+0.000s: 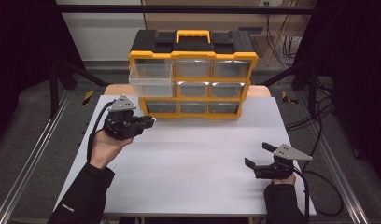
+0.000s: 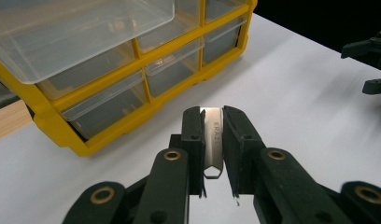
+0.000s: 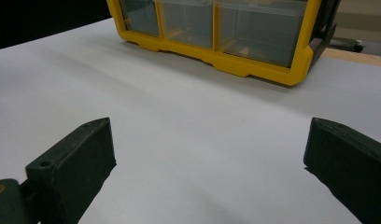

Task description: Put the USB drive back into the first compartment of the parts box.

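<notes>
Closest to the lens in the left gripper view, the left gripper (image 2: 212, 122) is clamping a thin silvery metal strip (image 2: 213, 140) between its two black jaws; the strip is standing on edge between the pads, stamped lettering running along its face and a small hooked end pointing back toward the gripper body. Ahead of those jaws and off to their left, the yellow drawer cabinet (image 2: 67, 135) is sitting on the white table (image 2: 291, 93), with rows of clear drawers set in its frame. One drawer, the pulled-out drawer (image 1: 150, 77) at the top left of the cabinet in the high view, is jutting forward from the frame, above and a little beyond the left gripper (image 1: 143, 122), which a hand is holding just off the table near the cabinet's lower left corner. Well apart from it, toward the near right part of the table, the right gripper (image 1: 257, 156) is being held low over the bare surface, its jaws standing wide apart with nothing between them. In the right gripper view, those jaws (image 3: 207, 158) are framing plain white tabletop, and the cabinet's bottom row of drawers is lying farther ahead of them.
</notes>
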Demonstrator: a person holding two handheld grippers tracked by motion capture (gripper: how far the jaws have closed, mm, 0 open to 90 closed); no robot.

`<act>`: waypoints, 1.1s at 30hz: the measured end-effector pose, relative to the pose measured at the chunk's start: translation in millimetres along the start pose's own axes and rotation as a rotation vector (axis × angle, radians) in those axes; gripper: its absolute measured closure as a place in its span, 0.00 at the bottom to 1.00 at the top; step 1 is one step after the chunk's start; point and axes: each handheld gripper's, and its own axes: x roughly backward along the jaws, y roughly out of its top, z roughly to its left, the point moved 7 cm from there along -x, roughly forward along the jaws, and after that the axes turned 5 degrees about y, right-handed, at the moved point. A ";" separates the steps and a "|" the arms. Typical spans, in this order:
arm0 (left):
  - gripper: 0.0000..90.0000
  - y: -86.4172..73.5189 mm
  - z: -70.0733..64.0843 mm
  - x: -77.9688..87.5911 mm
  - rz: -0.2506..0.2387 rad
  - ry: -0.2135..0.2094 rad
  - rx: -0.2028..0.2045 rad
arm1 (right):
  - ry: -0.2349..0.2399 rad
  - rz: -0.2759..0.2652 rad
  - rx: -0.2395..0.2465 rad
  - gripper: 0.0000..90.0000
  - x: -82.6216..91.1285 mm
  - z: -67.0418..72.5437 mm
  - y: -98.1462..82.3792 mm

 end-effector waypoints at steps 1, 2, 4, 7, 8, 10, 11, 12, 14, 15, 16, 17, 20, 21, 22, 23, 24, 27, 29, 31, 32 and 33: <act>0.87 0.7 0.3 0.4 0.000 0.001 -0.001 | -0.001 0.001 0.000 0.02 0.0 -0.1 -0.1; 0.87 1.4 0.5 0.9 -0.002 0.001 -0.002 | -0.002 0.000 0.001 0.02 -0.2 -0.3 -0.1; 0.87 2.8 0.6 2.1 -0.005 0.000 -0.003 | 0.000 0.000 0.000 0.02 -0.1 -0.1 -0.1; 0.87 4.6 1.5 3.8 -0.006 0.000 -0.004 | -0.002 0.000 0.002 0.02 -0.1 -0.4 -0.1; 0.87 5.3 1.8 4.4 -0.006 0.002 -0.003 | -0.001 0.000 0.000 0.02 -0.2 -0.1 -0.1; 0.87 7.1 2.3 5.7 -0.009 0.001 -0.003 | -0.001 0.000 0.000 0.02 -0.3 -0.1 -0.1; 0.87 7.9 2.4 6.5 -0.008 0.001 -0.006 | -0.001 0.000 0.001 0.02 -0.3 -0.2 -0.2; 0.87 8.7 2.3 7.0 -0.010 0.002 -0.005 | -0.001 0.000 0.000 0.02 -0.2 -0.2 -0.1; 0.87 10.0 2.3 8.0 -0.011 0.001 -0.008 | -0.001 0.000 0.000 0.02 0.0 -0.1 -0.1; 0.87 10.6 2.4 8.6 -0.011 0.002 -0.008 | -0.001 0.000 0.000 0.02 -0.1 -0.1 -0.1; 0.87 11.2 2.5 9.1 -0.013 0.002 -0.008 | 0.000 0.000 0.000 0.02 -0.1 -0.1 -0.1; 0.87 11.9 2.5 9.5 -0.014 0.000 -0.007 | 0.000 0.000 0.001 0.02 -0.1 -0.1 -0.1; 0.87 13.7 2.8 10.7 -0.015 0.001 -0.008 | 0.000 0.000 -0.001 0.02 -0.1 0.0 -0.1; 0.87 14.3 2.9 11.0 -0.015 0.002 -0.010 | 0.000 0.001 0.000 0.02 -0.1 -0.2 -0.1; 0.87 14.9 3.0 11.3 -0.016 0.002 -0.010 | -0.001 0.001 0.000 0.02 -0.2 -0.2 -0.2; 0.87 15.5 3.0 11.8 -0.016 0.000 -0.009 | -0.001 0.000 0.000 0.02 -0.2 -0.2 -0.1; 0.87 16.1 3.2 12.2 -0.018 0.000 -0.009 | 0.000 0.001 -0.001 0.02 -0.1 -0.1 -0.1; 0.87 17.7 3.5 13.2 -0.019 -0.001 -0.009 | -0.001 0.000 0.001 0.02 -0.3 -0.3 -0.2; 0.87 18.7 3.4 13.9 -0.018 -0.001 -0.011 | -0.001 0.001 -0.001 0.02 -0.2 -0.2 -0.1; 0.87 19.8 3.8 14.9 -0.019 0.001 -0.013 | 0.000 0.001 -0.001 0.02 -0.1 -0.1 -0.1; 0.87 20.4 4.0 15.3 -0.019 0.001 -0.013 | 0.000 0.001 0.000 0.02 -0.1 -0.2 -0.1; 0.87 21.2 4.2 15.7 -0.020 0.002 -0.013 | -0.001 0.001 -0.001 0.02 -0.2 -0.2 -0.2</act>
